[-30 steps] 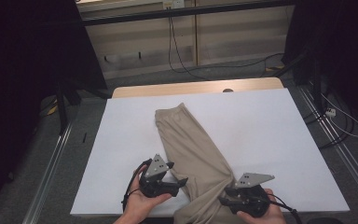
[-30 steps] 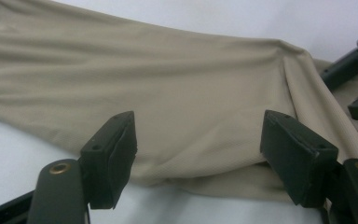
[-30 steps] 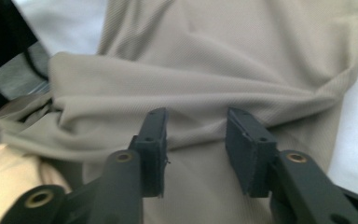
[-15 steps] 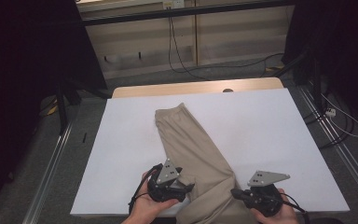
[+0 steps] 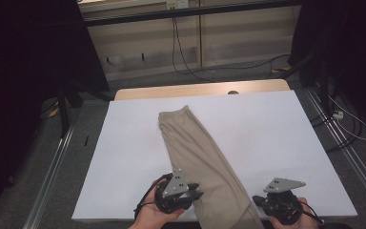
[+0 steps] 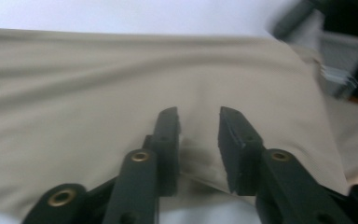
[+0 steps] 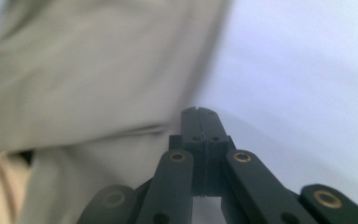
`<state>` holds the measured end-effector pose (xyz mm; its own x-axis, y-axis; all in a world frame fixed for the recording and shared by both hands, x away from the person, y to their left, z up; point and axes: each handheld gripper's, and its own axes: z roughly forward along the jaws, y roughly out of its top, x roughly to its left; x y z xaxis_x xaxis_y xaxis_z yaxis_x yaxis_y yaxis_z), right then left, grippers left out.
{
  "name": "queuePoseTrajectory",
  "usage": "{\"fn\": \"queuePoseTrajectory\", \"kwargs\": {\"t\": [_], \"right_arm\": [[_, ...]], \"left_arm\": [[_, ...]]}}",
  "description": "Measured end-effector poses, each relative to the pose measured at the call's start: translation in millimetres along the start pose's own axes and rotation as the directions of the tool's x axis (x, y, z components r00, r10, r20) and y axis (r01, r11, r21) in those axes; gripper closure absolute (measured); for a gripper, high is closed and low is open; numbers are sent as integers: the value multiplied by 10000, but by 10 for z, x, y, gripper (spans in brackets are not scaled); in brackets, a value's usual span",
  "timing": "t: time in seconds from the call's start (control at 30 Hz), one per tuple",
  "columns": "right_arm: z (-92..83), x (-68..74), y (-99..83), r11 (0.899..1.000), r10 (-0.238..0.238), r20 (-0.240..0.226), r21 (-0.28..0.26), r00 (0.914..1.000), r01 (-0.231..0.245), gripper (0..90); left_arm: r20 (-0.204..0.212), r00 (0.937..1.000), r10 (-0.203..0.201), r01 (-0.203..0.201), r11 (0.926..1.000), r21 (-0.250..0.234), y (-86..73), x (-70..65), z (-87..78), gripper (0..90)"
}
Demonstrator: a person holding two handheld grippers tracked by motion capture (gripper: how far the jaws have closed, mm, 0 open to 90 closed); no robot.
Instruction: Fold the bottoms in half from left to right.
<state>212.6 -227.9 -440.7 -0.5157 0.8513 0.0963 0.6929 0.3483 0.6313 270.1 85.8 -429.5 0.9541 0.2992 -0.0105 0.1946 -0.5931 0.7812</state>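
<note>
My left gripper (image 5: 196, 194) sits at the near edge of the table (image 5: 286, 143), its jaws straddling the left hem of the folded beige trousers (image 5: 195, 152). They have just been closing, with cloth bunched between them in the left gripper view, yet a gap remains and the pads (image 6: 168, 135) do not seem to pinch firmly. My right gripper (image 5: 256, 200) has drawn off to the right since a second ago and now stands on bare white table just beside the trousers' right edge; its jaws are pressed fully together on nothing (the cloth lies to their left in the right gripper view). The trousers run in a long strip from mid-table down over the near edge. I judge the left side is about to be taken, while the right must reopen before it can grasp.
</note>
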Motion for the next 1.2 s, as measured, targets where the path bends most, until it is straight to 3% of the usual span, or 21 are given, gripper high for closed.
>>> {"fn": "queuePoseTrajectory", "kwargs": {"t": [0.07,0.13,0.2,0.27,0.37,0.5,0.6,0.63,0.7,0.77,0.8,0.83,0.93,1.03,1.07,1.2], "right_arm": [[7,-23,20,9999,82,-40,-112,10000,-83,900],[-8,-3,32,9982,-218,-504,-575,9985,189,900],[-9,-2,55,9962,-125,-808,-865,9967,55,790],[16,-19,86,9950,2,-1029,-996,9947,-105,741],[109,-52,164,9960,5,-1083,-891,9941,-103,625],[264,-74,230,9994,83,-944,-340,9955,-116,599],[293,-41,271,9995,-211,-719,-235,9972,195,618],[299,-1,280,9964,-839,-438,-147,9955,833,641],[300,2,285,9963,-860,-435,-112,9953,856,664],[309,4,293,9970,-773,-463,-122,9959,768,729],[312,7,295,9972,-739,-558,-137,9957,733,816],[322,5,294,9977,-678,-1084,-126,9918,668,900],[325,29,304,9977,-678,-997,-76,9927,674,900],[316,14,294,9993,-371,-1092,-117,9933,360,900],[309,20,289,9993,-378,-1138,-124,9928,366,900],[268,76,248,9989,-465,-1270,-154,9908,449,900]], "left_arm": [[85,9994,343,-346,9988,359,-27,-56,36,731],[216,9989,411,-423,9976,543,-52,-71,54,721],[307,9984,485,-506,9960,732,-64,-67,71,716],[332,9977,595,-631,9906,1215,-87,-79,125,689],[192,9982,563,-581,9919,1125,-107,-93,150,662],[328,9992,213,-246,9943,1038,-125,-68,150,663],[185,9993,338,-357,9934,1091,-110,-92,164,671],[279,9994,194,-226,9926,1190,-106,-85,162,699],[364,9992,190,-231,9929,1163,-106,-72,166,727],[557,9984,-97,32,9934,1144,-99,-48,183,842],[605,9981,-136,59,9922,1249,-90,-45,182,873],[596,9981,-147,70,9918,1274,-85,-43,183,880],[665,9976,-210,121,9913,1311,-69,-32,186,892],[552,9968,-573,485,9876,1492,-65,-24,156,896],[700,9947,-747,637,9869,1483,-77,-23,139,897],[766,9943,-735,603,9849,1620,-100,-46,55,897]]}}
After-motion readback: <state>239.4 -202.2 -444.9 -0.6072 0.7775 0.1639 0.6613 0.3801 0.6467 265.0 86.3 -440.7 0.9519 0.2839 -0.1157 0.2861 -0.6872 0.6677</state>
